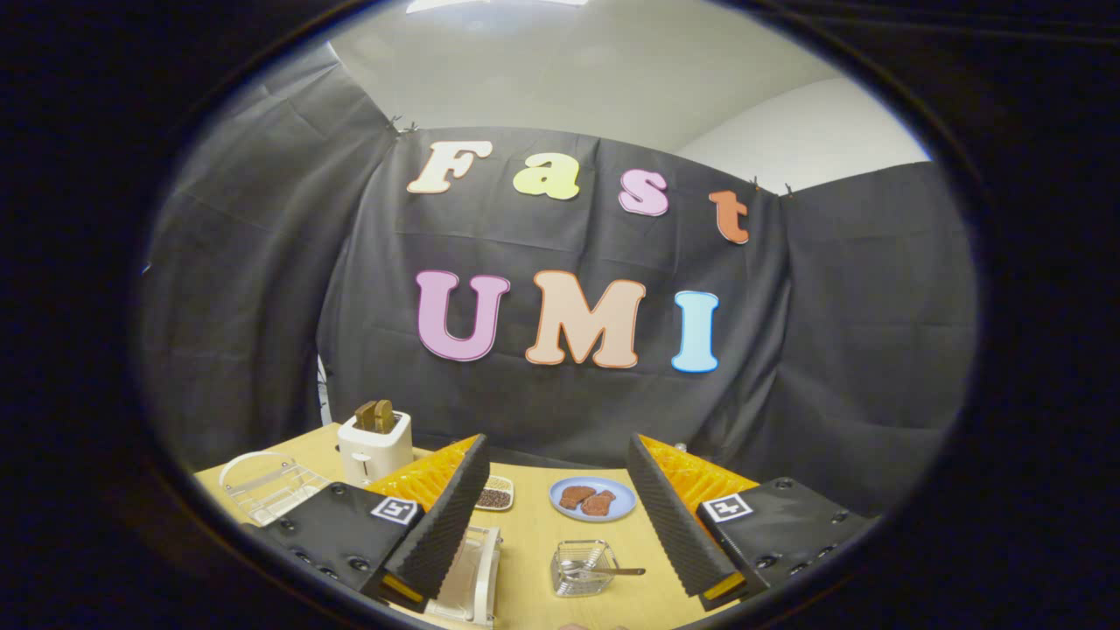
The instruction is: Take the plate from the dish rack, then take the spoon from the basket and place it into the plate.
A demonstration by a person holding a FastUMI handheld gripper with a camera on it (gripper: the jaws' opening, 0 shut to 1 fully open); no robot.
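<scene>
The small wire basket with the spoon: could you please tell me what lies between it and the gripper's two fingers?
Only bare wooden tabletop. In the gripper view the small wire basket, holding the metal spoon, sits between the open gripper fingers, touching neither.

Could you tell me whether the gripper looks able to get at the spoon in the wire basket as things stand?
Probably yes. The gripper is open and holds nothing, and the spoon lies in the basket on the table between its fingers, handle poking out over the rim. Nothing stands between them; the basket's walls may hamper the grasp.

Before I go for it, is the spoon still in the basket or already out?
In. The spoon lies in the wire basket between the open fingers of the gripper, its handle sticking out over the rim.
</scene>
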